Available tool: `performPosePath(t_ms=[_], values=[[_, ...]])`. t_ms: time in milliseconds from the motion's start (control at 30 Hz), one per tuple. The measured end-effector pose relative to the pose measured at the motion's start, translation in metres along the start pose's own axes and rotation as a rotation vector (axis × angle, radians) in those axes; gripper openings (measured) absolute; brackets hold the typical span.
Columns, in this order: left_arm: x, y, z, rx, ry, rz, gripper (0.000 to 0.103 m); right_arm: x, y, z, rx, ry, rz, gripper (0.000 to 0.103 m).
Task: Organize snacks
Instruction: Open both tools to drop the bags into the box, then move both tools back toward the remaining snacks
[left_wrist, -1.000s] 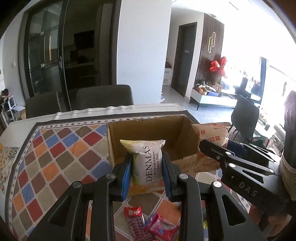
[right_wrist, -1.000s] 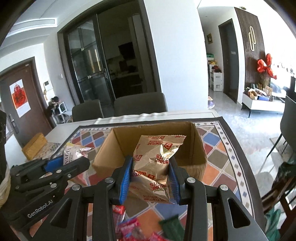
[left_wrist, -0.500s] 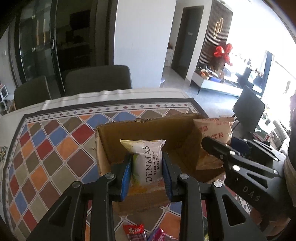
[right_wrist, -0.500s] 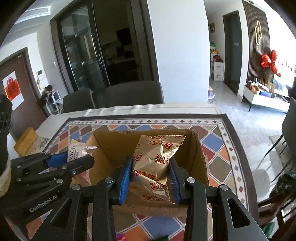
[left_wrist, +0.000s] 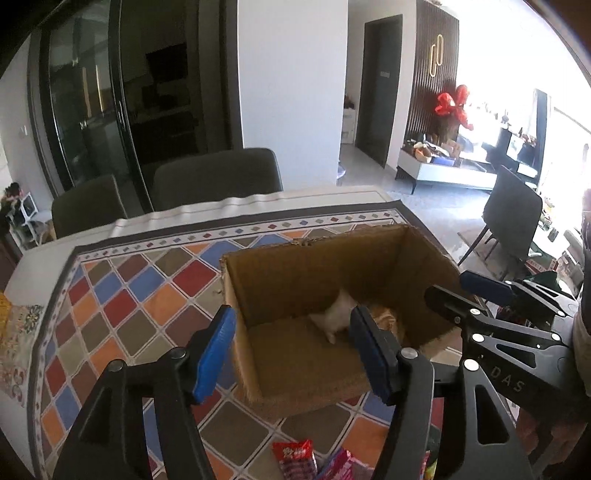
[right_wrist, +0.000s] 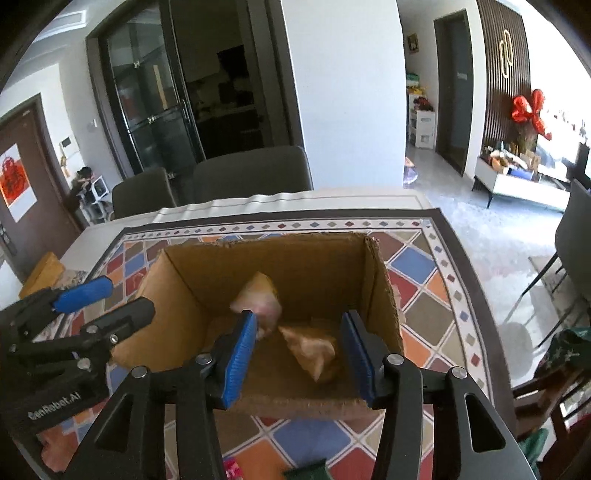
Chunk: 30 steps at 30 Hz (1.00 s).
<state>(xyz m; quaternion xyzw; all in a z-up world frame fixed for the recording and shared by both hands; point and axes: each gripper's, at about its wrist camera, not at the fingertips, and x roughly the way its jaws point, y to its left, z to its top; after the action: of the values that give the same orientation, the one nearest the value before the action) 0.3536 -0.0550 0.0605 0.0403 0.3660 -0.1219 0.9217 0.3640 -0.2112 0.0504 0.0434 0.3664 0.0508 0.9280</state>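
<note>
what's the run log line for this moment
step: drop snacks into cardboard box | left gripper: just opened, empty | right gripper: just opened, empty | white cheese ball bag, gold snack bag: blurred, in box

Left wrist view: looks forward and down along its own fingers into the cardboard box from close above its near left corner.
Right wrist view: same downward slant, close over the box's near wall, more centred on it.
Facing: both towards the desk's far edge, the grey chairs and the dark glass doors.
Shared: box, patterned cloth, chairs, doors, red ornament.
Cross-sight: each view catches the other gripper at its side edge.
</note>
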Motion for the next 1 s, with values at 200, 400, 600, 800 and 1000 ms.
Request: performPosePath(t_ms=[200, 400, 600, 800, 1000], values=[[-0.034, -0.004, -0.016, 0.018, -0.054, 0.030, 0.067, -0.036, 0.010, -0.014, -0.051, -0.055, -0.028, 0.056], [-0.062, -0.010, -0.038, 0.026, -0.071, 0.014, 0.069, -0.067, 0.019, -0.031, -0.069, -0.092, -0.005, 0.056], [-0.087, -0.012, -0.059, 0.020, -0.094, -0.008, 0.070, -0.094, 0.025, -0.052, -0.070, -0.121, 0.013, 0.056], [-0.108, -0.019, -0.082, 0.056, -0.123, 0.006, 0.074, -0.109, 0.031, -0.076, -0.073, -0.113, 0.030, 0.058], [-0.116, -0.021, -0.113, 0.080, -0.112, 0.014, 0.074, -0.116, 0.035, -0.101, -0.096, -0.093, 0.029, 0.060]])
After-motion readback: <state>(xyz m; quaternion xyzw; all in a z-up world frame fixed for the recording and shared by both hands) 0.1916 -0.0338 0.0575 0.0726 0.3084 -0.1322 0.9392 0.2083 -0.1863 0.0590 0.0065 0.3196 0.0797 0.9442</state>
